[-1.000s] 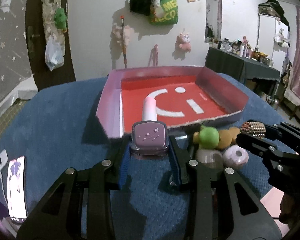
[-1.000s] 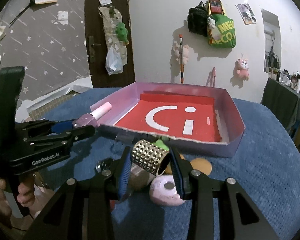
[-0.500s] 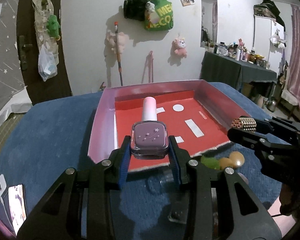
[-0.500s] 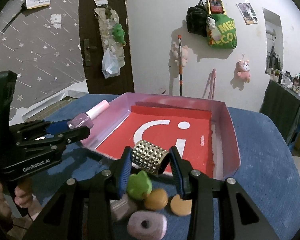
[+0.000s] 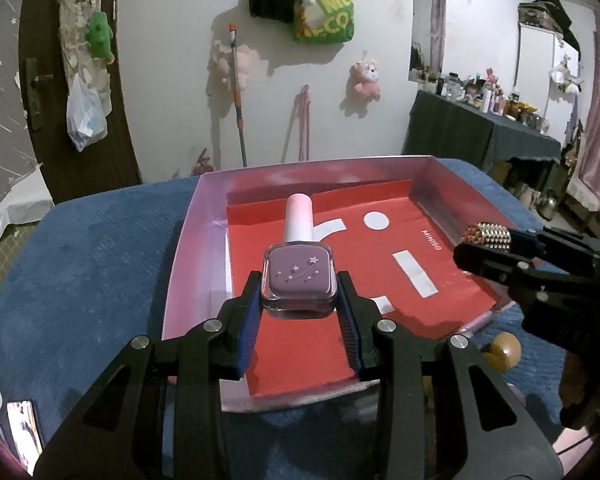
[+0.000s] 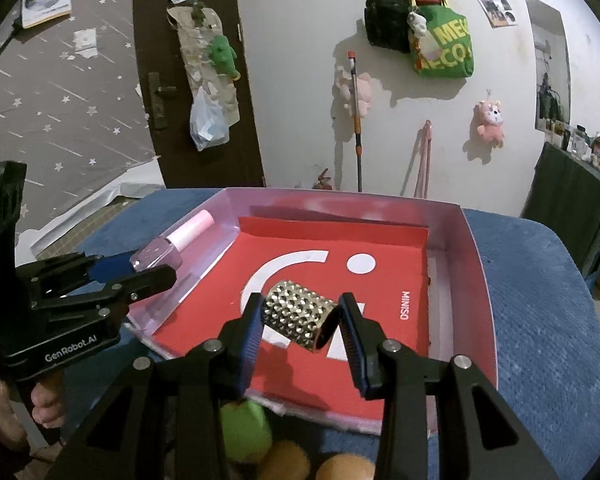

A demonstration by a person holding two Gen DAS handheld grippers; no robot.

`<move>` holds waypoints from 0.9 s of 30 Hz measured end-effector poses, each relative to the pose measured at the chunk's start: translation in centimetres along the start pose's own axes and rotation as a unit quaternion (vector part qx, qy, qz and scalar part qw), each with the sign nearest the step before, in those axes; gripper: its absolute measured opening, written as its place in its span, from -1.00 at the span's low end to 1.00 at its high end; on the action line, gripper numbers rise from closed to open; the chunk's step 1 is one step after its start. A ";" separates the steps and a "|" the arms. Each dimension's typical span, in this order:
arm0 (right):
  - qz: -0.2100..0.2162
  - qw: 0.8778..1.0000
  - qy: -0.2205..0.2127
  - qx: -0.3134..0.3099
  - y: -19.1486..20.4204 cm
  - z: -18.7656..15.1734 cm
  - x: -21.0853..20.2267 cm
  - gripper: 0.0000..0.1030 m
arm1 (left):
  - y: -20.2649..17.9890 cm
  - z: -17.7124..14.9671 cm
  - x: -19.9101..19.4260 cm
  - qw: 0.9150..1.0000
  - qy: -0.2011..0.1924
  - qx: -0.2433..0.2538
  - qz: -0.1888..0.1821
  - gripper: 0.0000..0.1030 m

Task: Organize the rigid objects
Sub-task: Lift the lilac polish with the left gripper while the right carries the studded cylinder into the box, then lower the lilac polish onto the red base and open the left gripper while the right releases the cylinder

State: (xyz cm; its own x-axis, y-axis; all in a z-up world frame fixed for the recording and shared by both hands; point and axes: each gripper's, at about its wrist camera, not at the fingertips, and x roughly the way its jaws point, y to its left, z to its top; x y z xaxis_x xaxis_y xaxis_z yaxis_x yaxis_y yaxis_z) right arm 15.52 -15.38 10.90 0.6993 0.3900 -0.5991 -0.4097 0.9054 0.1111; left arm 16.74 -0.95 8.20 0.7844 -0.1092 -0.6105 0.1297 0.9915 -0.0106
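Note:
My left gripper [image 5: 299, 304] is shut on a purple nail polish bottle [image 5: 299, 282] with a pink cap, held over the near left part of the shallow box [image 5: 188, 264] with a red floor. My right gripper [image 6: 300, 322] is shut on a gold studded cylinder [image 6: 298, 318], held above the box's red floor [image 6: 380, 292]. In the right wrist view the left gripper [image 6: 140, 270] and the bottle [image 6: 168, 248] hang over the box's left wall. In the left wrist view the right gripper [image 5: 480, 246] with the cylinder [image 5: 486, 236] is over the box's right wall.
The box sits on a blue carpeted surface [image 5: 80, 264]. A green soft toy [image 6: 244, 428] and orange-brown round pieces [image 6: 340, 468] lie just before the box's near edge. A phone [image 5: 22, 426] lies at the near left. A cluttered dark table [image 5: 480, 132] stands at the back right.
Both grippers have moved forward over the box with their objects still held. The small toys have dropped below and behind the fingers.

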 end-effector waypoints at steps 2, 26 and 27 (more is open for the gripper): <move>-0.004 1.000 0.004 0.001 -0.3 0.4 0.7 -0.22 | 0.1 0.3 0.9 1.000 0.009 0.001 -0.002 -0.35; -0.049 0.988 0.139 0.052 -5.0 2.5 10.4 -0.21 | 1.3 1.2 9.7 0.992 0.127 -0.017 -0.013 -0.35; -0.050 0.987 0.144 0.055 -5.2 2.5 10.5 -0.21 | 1.4 1.1 9.9 0.991 0.132 -0.017 -0.012 -0.35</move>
State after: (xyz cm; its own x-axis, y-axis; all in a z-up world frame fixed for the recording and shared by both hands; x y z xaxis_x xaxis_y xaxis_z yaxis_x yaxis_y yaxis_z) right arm 26.42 -15.54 5.99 0.5307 0.2482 -0.8104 -0.2697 0.9559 0.1162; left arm 25.32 -0.77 2.99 0.5953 -0.1149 -0.7952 0.1218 0.9912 -0.0520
